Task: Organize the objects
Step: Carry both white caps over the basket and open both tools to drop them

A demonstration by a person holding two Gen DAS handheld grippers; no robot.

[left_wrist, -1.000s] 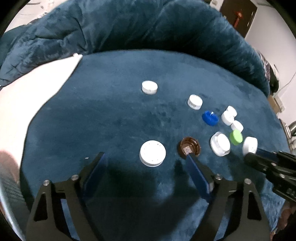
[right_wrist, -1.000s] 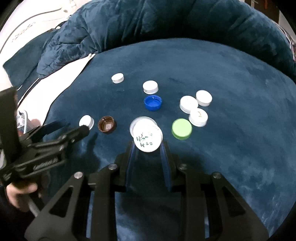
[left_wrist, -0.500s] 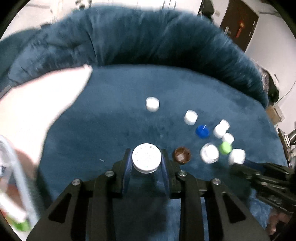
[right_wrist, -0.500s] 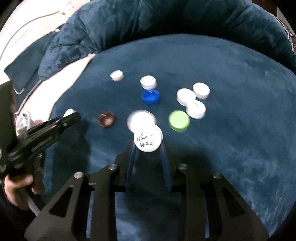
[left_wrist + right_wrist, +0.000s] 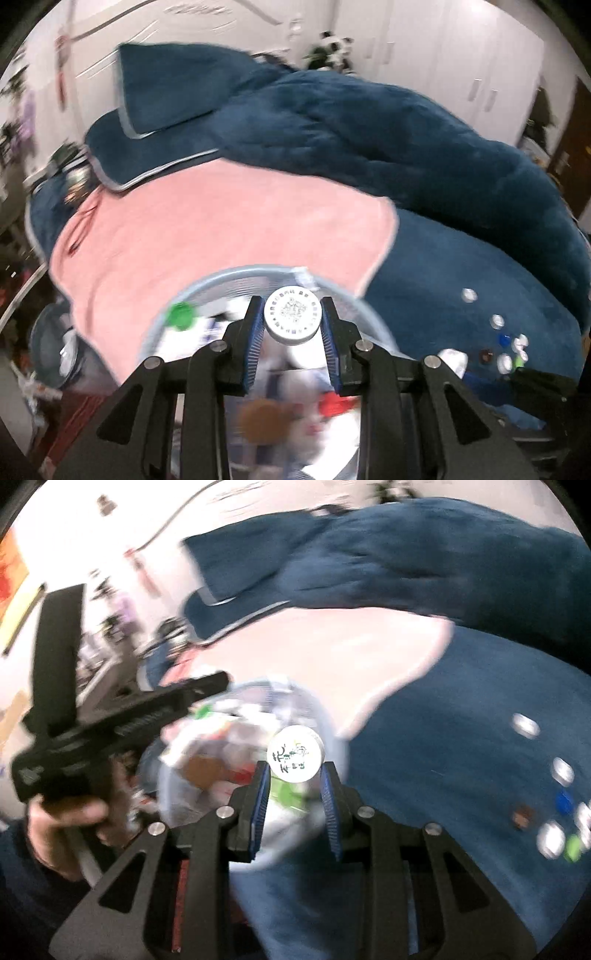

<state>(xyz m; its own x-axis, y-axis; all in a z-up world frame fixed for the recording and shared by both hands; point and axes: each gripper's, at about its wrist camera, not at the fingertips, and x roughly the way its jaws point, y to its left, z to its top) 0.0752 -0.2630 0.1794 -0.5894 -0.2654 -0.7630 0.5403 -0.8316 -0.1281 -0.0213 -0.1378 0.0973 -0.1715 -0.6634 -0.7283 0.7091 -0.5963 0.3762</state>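
My left gripper (image 5: 292, 317) is shut on a white bottle cap (image 5: 293, 318) with printed text and holds it above a clear round container (image 5: 207, 286) that holds several caps, one green (image 5: 180, 315). My right gripper (image 5: 294, 771) is shut on a white cap with green writing (image 5: 294, 754), held over the same container (image 5: 240, 705). The left gripper's body (image 5: 110, 723) shows at the left of the right wrist view. Several loose caps lie on the dark blue blanket at the right (image 5: 498, 321), (image 5: 561, 770).
A pink towel (image 5: 229, 229) lies under and behind the container. A bunched dark blue duvet (image 5: 388, 129) and a pillow (image 5: 166, 88) rise behind it. White cupboards stand at the back. Both views are motion blurred.
Both grippers have swung left from the blue blanket to above the container, each carrying its cap. The left gripper closed on its white cap a second ago.
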